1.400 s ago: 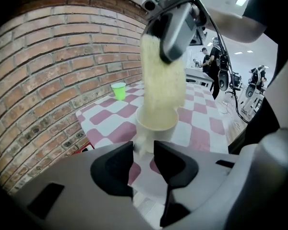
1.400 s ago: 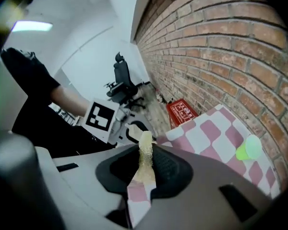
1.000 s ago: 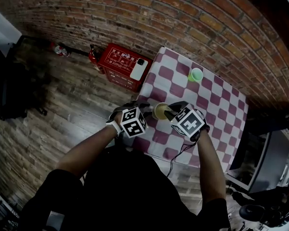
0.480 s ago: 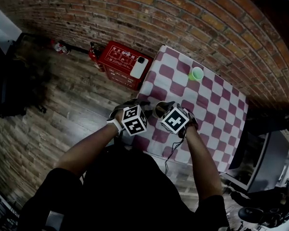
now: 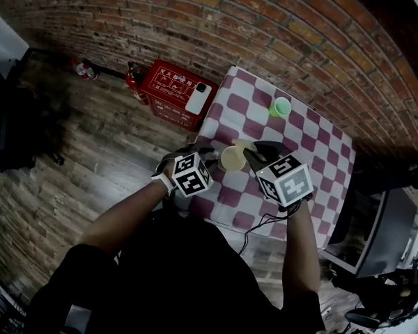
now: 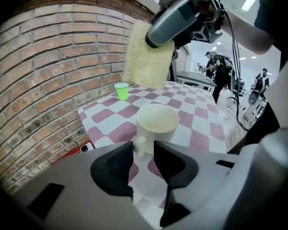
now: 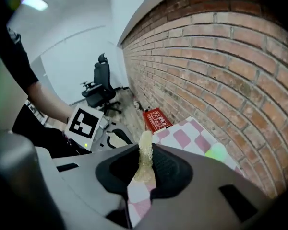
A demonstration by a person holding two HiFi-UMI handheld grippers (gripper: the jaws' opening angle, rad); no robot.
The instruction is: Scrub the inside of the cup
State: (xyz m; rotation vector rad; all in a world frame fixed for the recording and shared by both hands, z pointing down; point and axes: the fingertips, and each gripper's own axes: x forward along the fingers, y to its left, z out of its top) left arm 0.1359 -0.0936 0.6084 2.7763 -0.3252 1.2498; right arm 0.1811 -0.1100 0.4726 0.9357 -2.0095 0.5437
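One cup (image 5: 231, 159) near the table (image 5: 319, 160) edge, sponge (image 6: 145, 56) held clear of it.

A red box (image 5: 174, 89) is lying on the floor just beside the checkered table (image 5: 320, 152). Its lid is showing 2 short rows of white characters, but they are too small to read. Nothing else in view is carrying legible writing.

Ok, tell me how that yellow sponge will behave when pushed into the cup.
The sponge probably squashes easily: the right claw pinches it thin. Likely light, since it hangs flat from one edge without drooping.
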